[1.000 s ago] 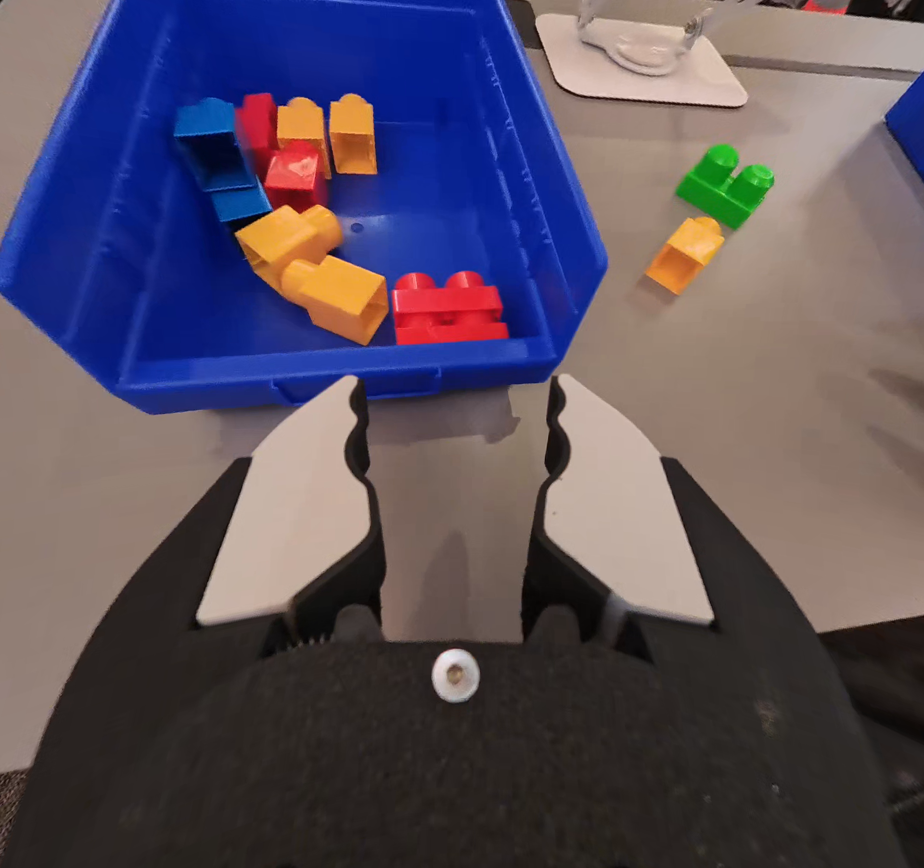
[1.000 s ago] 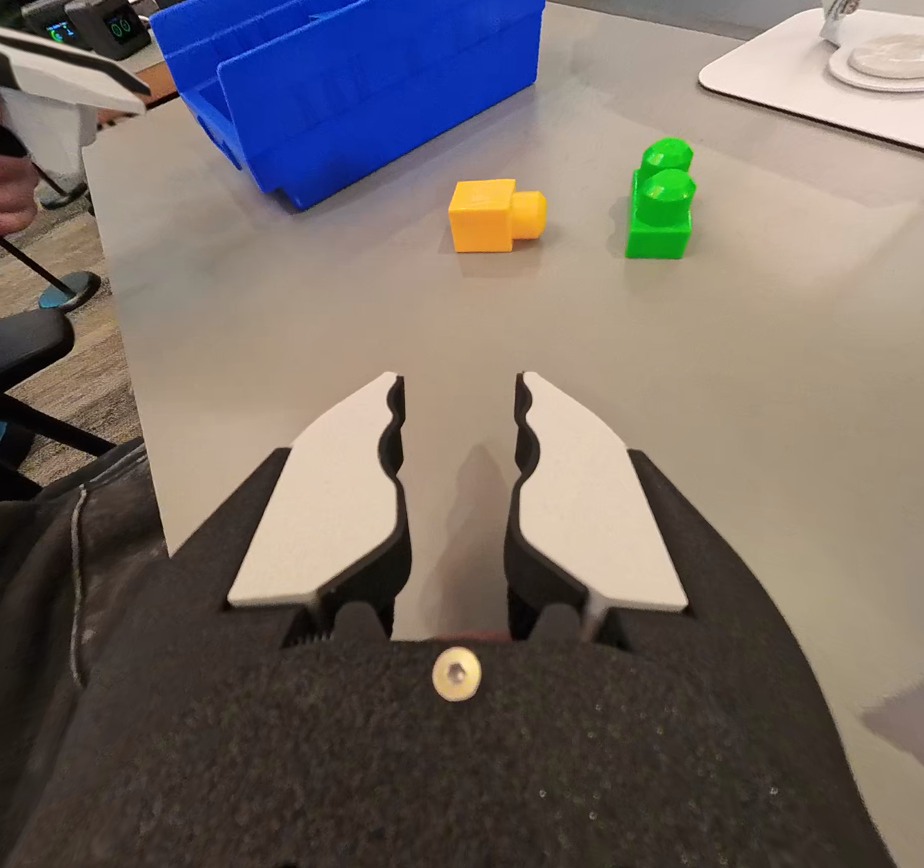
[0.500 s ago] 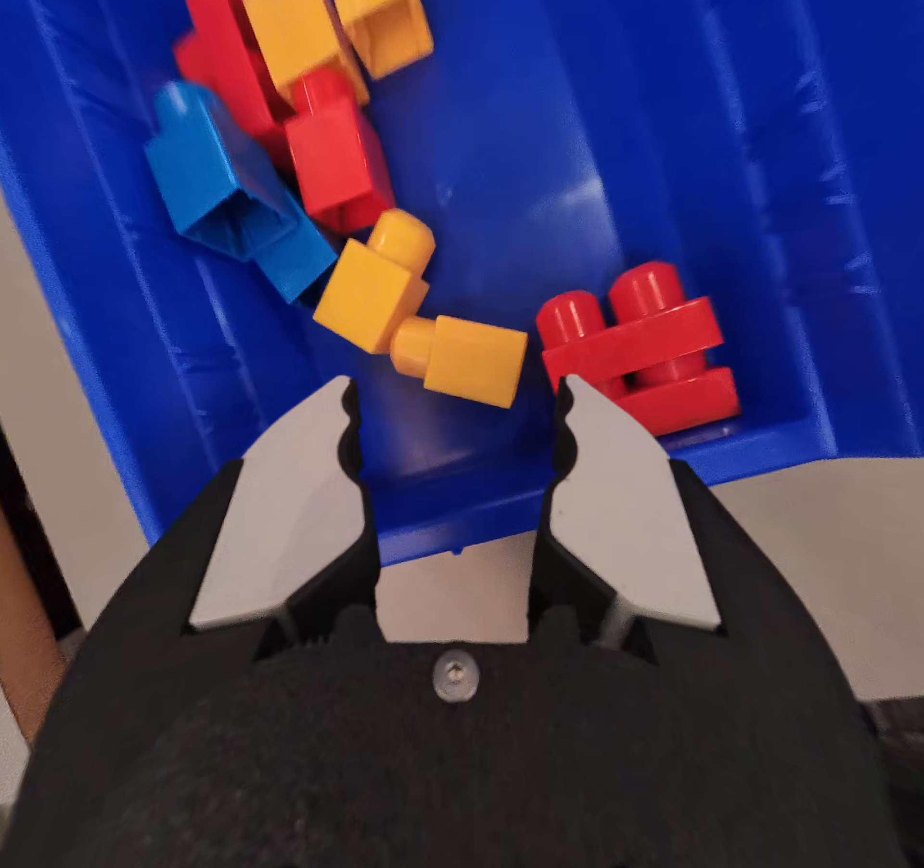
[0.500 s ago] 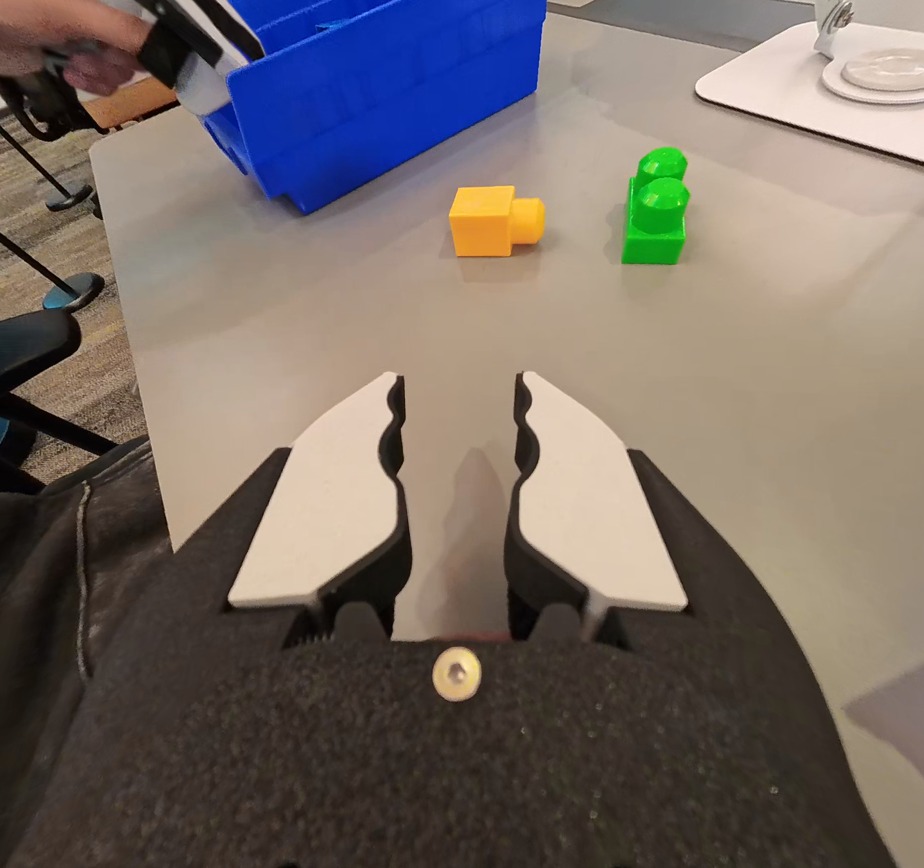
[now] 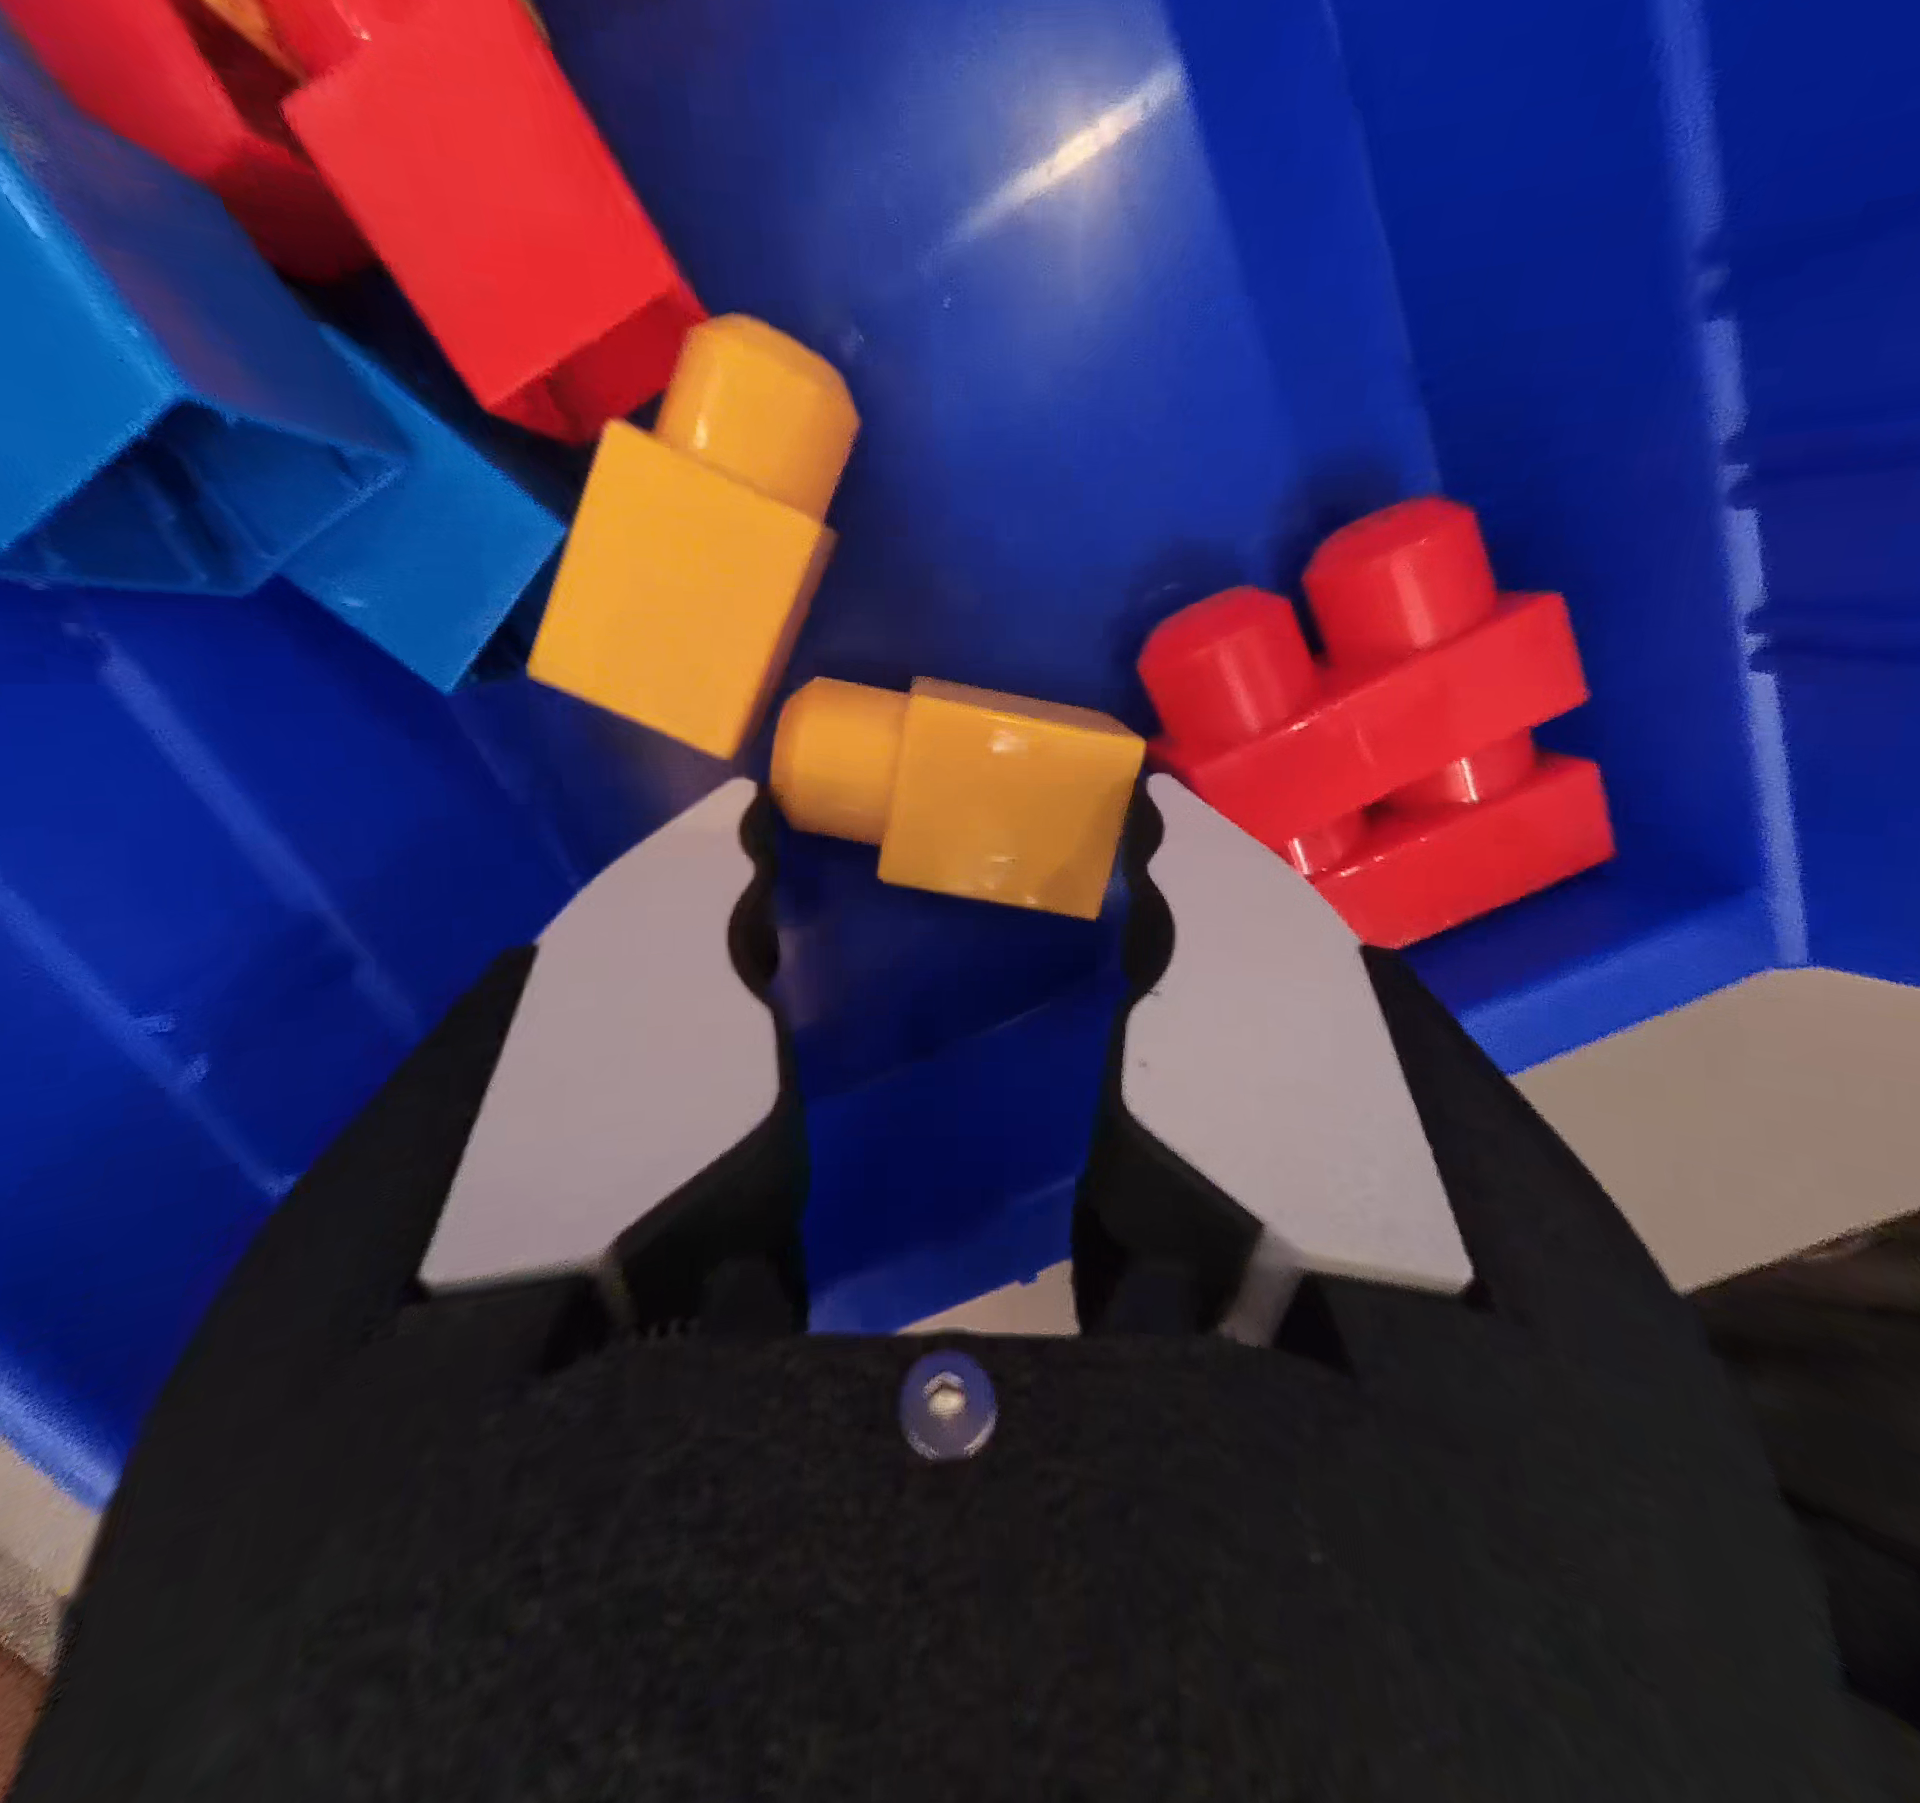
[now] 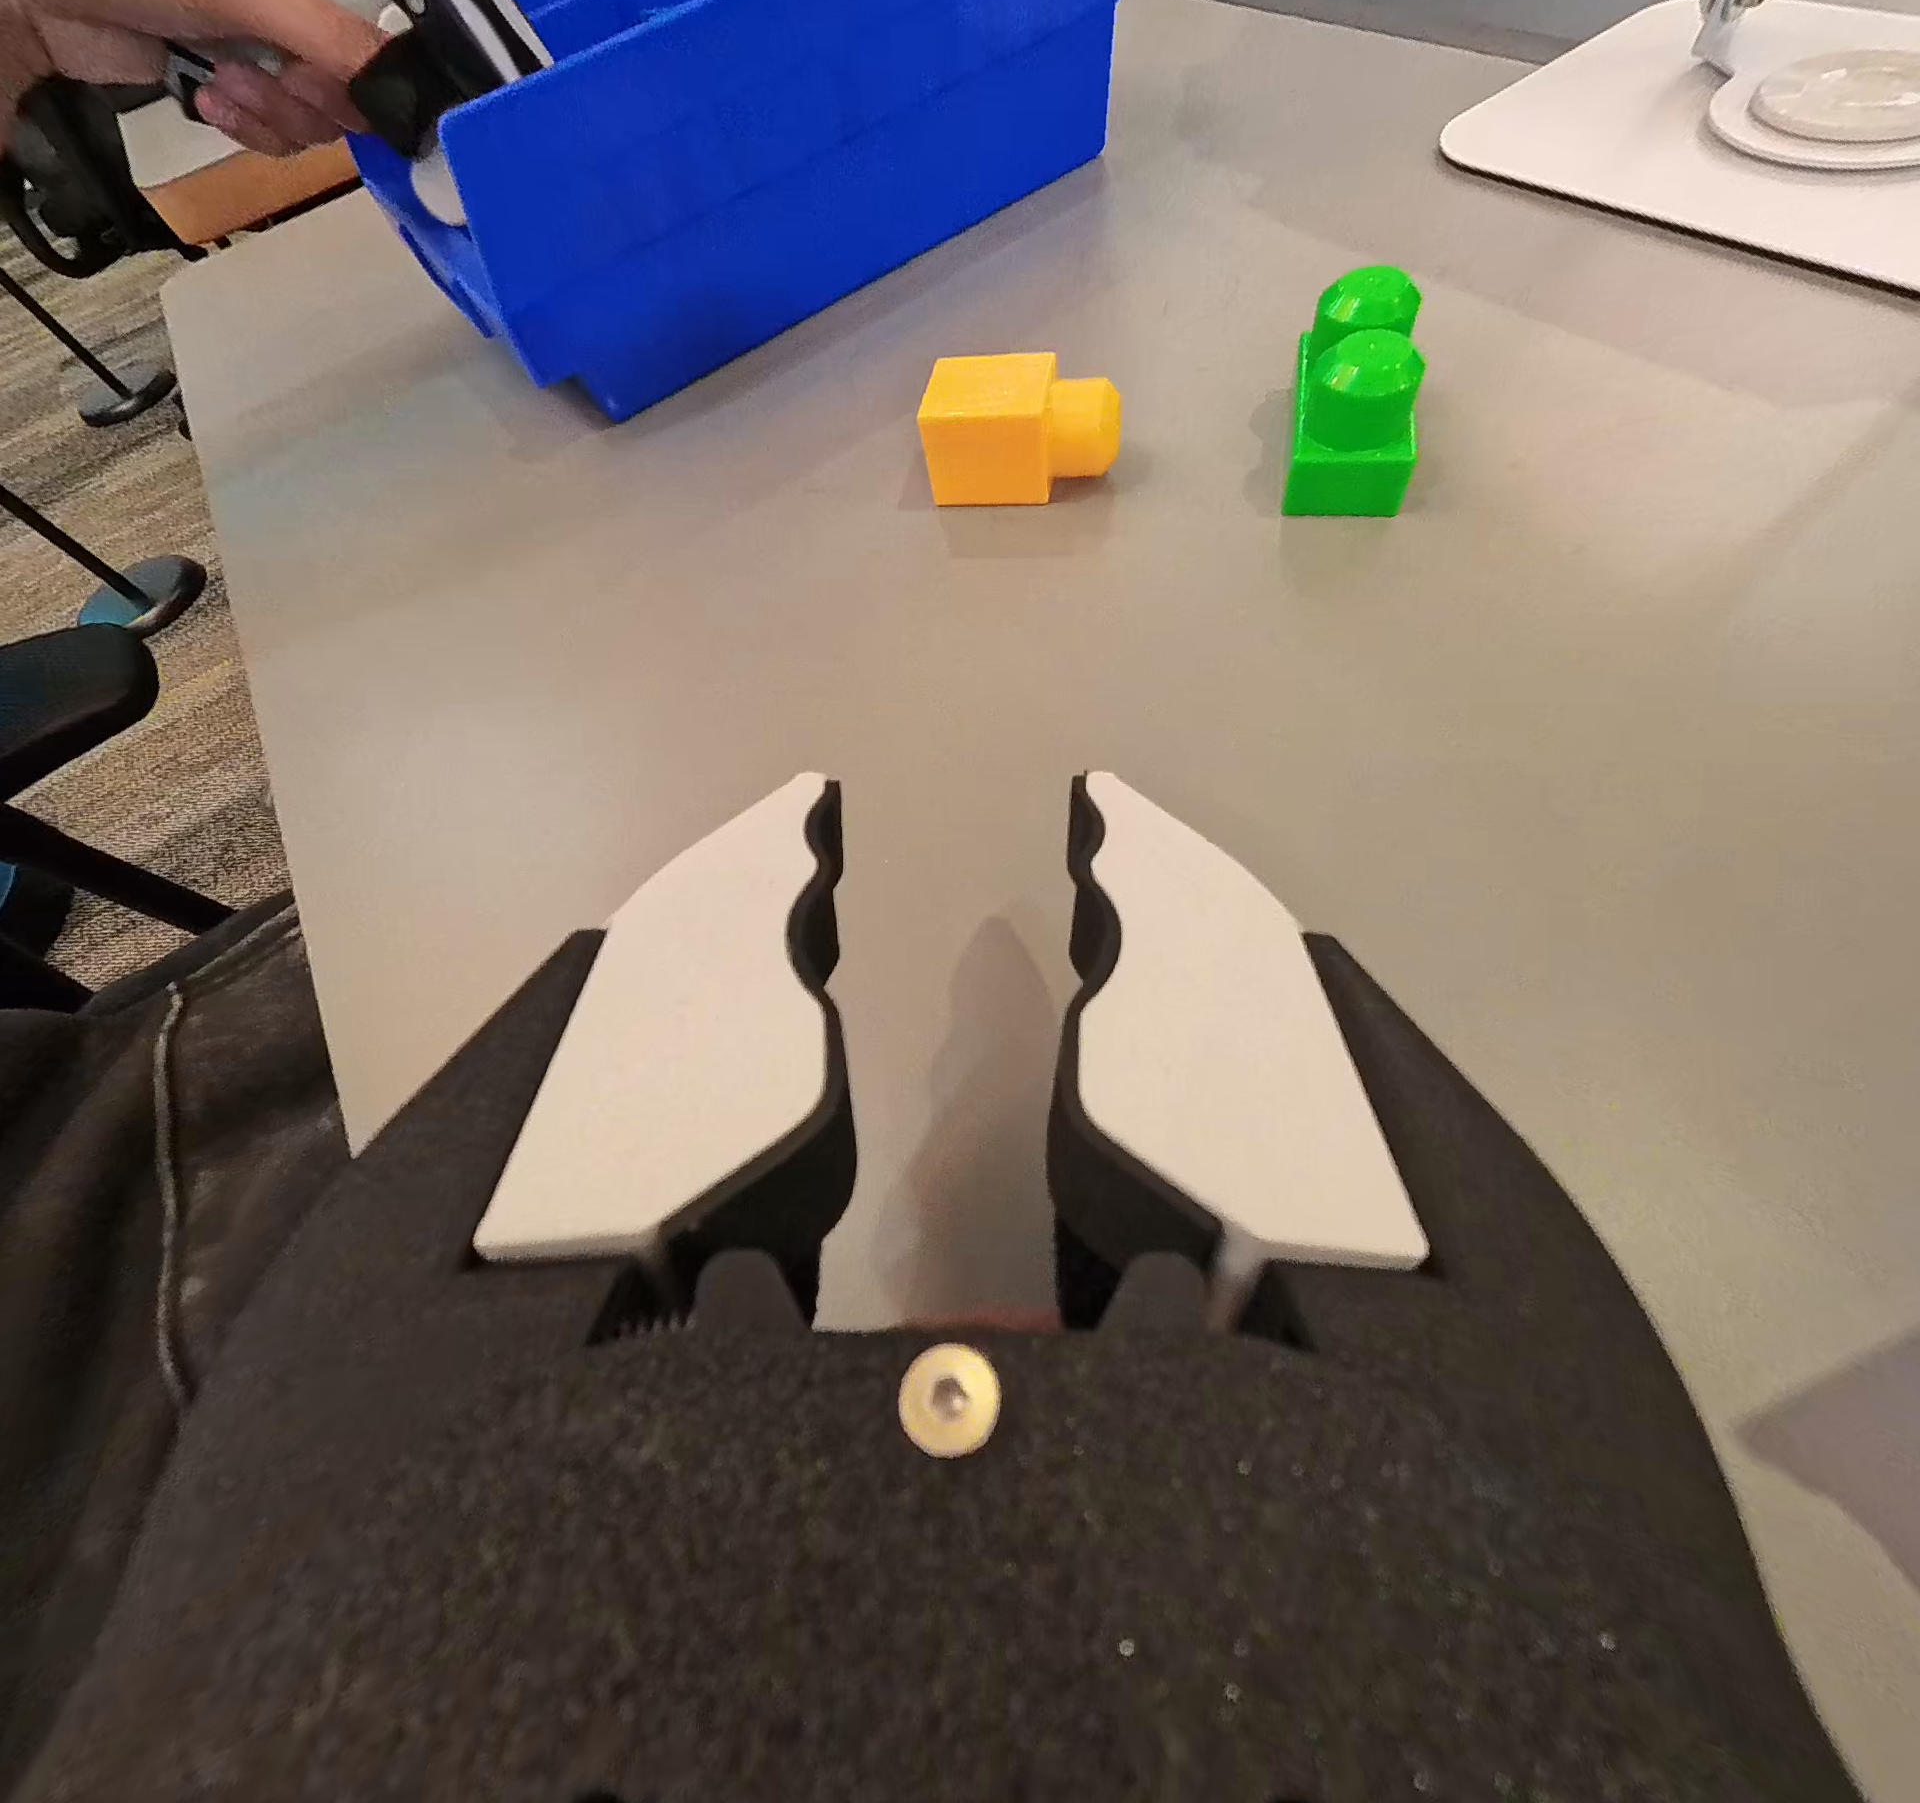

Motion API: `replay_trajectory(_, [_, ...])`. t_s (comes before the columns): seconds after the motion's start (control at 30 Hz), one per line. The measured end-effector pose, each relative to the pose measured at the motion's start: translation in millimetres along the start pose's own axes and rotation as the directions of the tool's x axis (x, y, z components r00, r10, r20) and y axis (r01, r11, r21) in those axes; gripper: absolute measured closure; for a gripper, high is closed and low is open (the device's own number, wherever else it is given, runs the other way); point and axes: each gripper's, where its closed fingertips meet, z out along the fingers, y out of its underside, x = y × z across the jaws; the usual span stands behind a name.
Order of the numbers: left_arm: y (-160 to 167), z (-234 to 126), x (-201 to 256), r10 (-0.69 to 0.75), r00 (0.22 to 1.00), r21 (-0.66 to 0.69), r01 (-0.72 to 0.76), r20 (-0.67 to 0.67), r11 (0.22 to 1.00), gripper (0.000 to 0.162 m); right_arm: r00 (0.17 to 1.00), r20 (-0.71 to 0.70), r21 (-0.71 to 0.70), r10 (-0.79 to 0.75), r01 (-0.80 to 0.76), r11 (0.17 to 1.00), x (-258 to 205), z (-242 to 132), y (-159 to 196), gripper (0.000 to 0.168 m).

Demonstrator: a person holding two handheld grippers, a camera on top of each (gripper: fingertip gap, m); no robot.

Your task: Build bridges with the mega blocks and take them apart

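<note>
My left gripper [image 5: 948,803] is open inside the blue bin [image 5: 1143,247], its tips on either side of a yellow one-stud block [image 5: 966,792] lying on its side. A second yellow block [image 5: 696,558], a red two-stud block [image 5: 1382,714], another red block [image 5: 468,174] and a blue block [image 5: 208,465] lie around it. My right gripper [image 6: 954,797] is open and empty over the grey table [image 6: 1351,818]. Farther ahead on the table lie a yellow one-stud block [image 6: 1003,439] and an upright green two-stud block [image 6: 1351,413].
The blue bin [image 6: 779,132] stands at the table's far left, with a hand and the left gripper [image 6: 416,39] reaching into it. A white pad with a stand [image 6: 1714,122] sits at the far right. The table's left edge drops to carpet and a chair [image 6: 62,704]. Left tips to right tips: about 40 centimetres. Measured from the fingertips, the red two-stud block [image 5: 1382,714] is 4 centimetres or so from the left gripper and 30 centimetres from the right.
My left gripper has gone forward and down into the bin until its tips bracket the yellow block. My right gripper has stayed nearly still and open.
</note>
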Motion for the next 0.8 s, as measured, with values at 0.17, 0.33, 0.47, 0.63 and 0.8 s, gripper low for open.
replay_trajectory(0.17, [6, -11, -6, 0.008, 0.998, 0.008, -0.008, 0.063, 1.0, 0.098, 1.0, -0.003, -0.002, -0.001, 0.001, 1.0, 0, 0, 0, 0.127])
replay_trajectory(0.33, [-11, -81, 23, 0.179, 0.982, 0.191, -0.187, 0.054, 0.964, 0.098, 1.0, -0.009, -0.001, -0.001, 0.001, 1.0, 2, -1, 0, 0.128])
replay_trajectory(0.47, [-38, -119, 104, 0.567, 0.823, 0.301, -0.548, 0.027, 0.781, 0.098, 1.0, -0.013, 0.001, -0.007, 0.007, 1.0, 3, -1, -1, 0.128])
replay_trajectory(0.63, [-76, -93, 189, 0.86, 0.511, 0.258, -0.83, -0.007, 0.495, 0.098, 1.0, -0.018, 0.002, -0.023, 0.024, 1.0, 2, 0, -3, 0.128])
replay_trajectory(0.8, [-103, -29, 230, 0.976, 0.207, 0.129, -0.968, -0.071, 0.214, 0.098, 0.999, -0.022, 0.003, -0.037, 0.037, 0.999, -1, 2, -3, 0.128])
